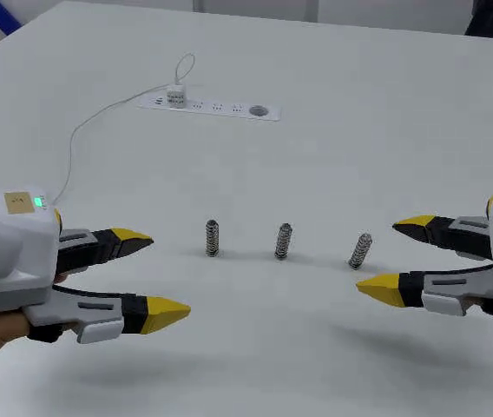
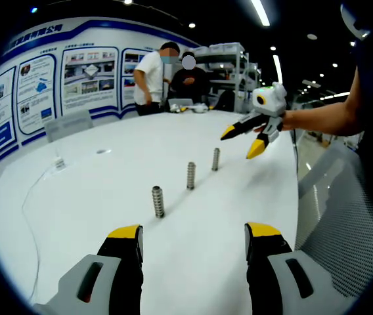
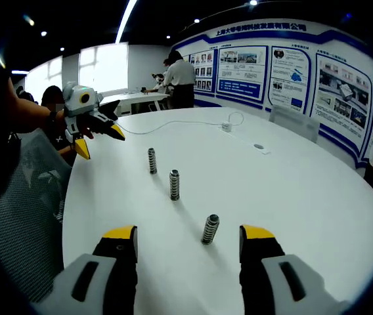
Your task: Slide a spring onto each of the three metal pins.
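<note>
Looks basically done: three springs (image 1: 284, 241) stand between the left tool (image 1: 167, 271) and right tool (image 1: 377, 256), both gaping apart and empty.

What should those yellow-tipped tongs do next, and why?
Probably straighten the leaning grey metal coil spring with the right tongs, nearest it. The middle spring and left spring stand upright; the left tongs and right tongs are open and empty.

The three springs (image 1: 284, 241) hide their cores. Head view edges cut off the left claw (image 1: 169, 271) and right claw (image 1: 376, 256) housings. Text on the wall poster (image 3: 291, 69) is illegible.
</note>
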### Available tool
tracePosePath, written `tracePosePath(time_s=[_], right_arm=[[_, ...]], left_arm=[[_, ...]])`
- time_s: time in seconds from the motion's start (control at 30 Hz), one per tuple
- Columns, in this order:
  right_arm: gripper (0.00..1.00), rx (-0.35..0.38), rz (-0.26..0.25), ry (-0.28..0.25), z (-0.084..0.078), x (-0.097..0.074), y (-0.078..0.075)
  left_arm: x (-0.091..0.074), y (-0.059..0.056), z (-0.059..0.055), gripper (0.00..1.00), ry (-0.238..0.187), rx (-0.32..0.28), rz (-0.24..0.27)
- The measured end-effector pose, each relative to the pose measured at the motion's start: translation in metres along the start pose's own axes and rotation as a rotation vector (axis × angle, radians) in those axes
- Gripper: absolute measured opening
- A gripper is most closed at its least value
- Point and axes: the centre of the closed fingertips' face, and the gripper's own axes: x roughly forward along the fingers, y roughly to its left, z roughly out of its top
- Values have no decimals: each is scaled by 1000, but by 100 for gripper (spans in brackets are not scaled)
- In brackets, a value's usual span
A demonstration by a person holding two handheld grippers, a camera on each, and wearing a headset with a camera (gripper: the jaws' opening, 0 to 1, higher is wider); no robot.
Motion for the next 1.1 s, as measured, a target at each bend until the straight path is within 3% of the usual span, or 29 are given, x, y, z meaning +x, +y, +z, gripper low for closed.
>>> tracePosePath(time_s=[0.33,0.7,1.1], right_arm=[[69,19,-32,-32,-13,-9,8],[71,50,-51,-64,-15,-12,14],[71,72,-69,-72,-20,-14,11]], left_arm=[[-1,-1,-2,65,-4,-3,4],[-2,0,-6,65,-5,-15,13],[-4,2,-8,65,-9,-25,23]])
